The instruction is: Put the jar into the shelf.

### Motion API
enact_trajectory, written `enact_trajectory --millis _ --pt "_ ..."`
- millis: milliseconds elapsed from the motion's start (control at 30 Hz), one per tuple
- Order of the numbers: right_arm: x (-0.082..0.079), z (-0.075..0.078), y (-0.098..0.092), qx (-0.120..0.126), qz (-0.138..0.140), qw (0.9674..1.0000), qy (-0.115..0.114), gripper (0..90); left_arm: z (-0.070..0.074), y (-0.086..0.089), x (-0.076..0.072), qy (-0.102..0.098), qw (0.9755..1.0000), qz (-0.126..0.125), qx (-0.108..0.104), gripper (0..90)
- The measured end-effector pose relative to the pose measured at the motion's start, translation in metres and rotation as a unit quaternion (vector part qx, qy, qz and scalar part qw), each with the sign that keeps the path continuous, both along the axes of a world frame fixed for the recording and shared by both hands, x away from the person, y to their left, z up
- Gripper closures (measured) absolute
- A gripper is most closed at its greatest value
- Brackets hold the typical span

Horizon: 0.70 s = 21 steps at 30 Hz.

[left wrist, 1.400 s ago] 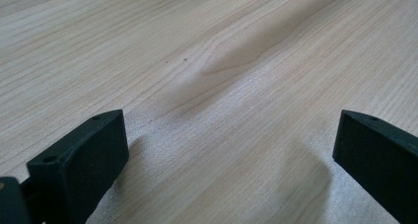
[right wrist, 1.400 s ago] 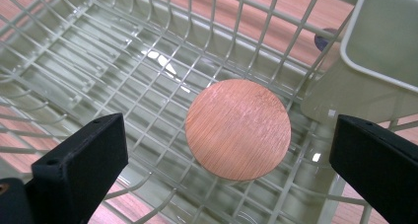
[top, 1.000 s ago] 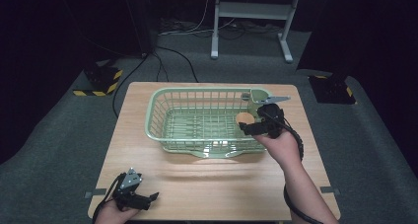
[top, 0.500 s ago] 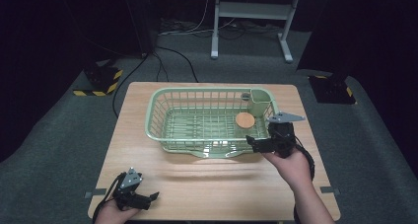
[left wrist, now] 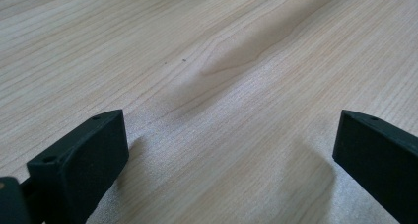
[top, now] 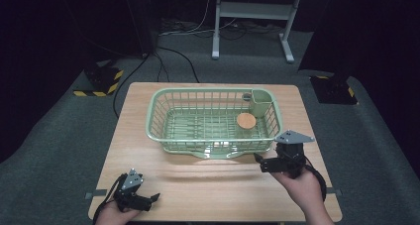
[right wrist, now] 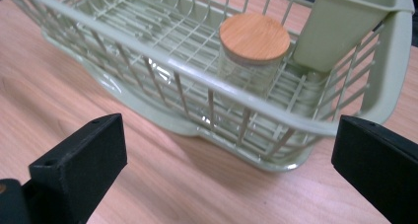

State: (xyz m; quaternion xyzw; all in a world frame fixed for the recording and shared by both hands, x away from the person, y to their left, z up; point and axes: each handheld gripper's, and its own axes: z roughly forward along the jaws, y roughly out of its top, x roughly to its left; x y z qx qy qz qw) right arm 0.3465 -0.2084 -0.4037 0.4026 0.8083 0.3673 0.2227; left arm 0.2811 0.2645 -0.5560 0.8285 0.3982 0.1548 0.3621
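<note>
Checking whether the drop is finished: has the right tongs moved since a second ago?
Yes. The right tongs pulled back from over the green basket toward the table's near edge, leaving the jar inside.

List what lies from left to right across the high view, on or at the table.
Left tongs → green basket → jar with wooden lid → green cup compartment → right tongs.

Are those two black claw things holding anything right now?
No. The left gripper and right gripper are both open and empty. The glass jar with a round wooden lid stands free in the green wire basket.
</note>
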Motion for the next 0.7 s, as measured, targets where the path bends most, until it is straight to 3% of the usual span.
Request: enact_trajectory --millis 333,433,533,700 --pt "-0.017 -0.027 -0.005 -0.018 0.0 0.9998 0.006 0.0 0.0 0.0 0.0 0.0 1.0 0.0 0.0 0.7" --pt "-0.024 -0.042 -0.005 -0.035 0.004 0.9994 0.007 0.0 0.0 0.0 0.0 0.0 1.0 -0.001 0.002 0.6" --pt "-0.027 -0.05 -0.006 -0.038 0.004 0.9992 0.011 0.0 0.0 0.0 0.0 0.0 1.0 -0.001 0.002 0.6" --pt "-0.034 -0.075 -0.01 -0.047 0.004 0.9988 0.016 0.0 0.0 0.0 0.0 0.0 1.0 -0.001 0.002 0.6"
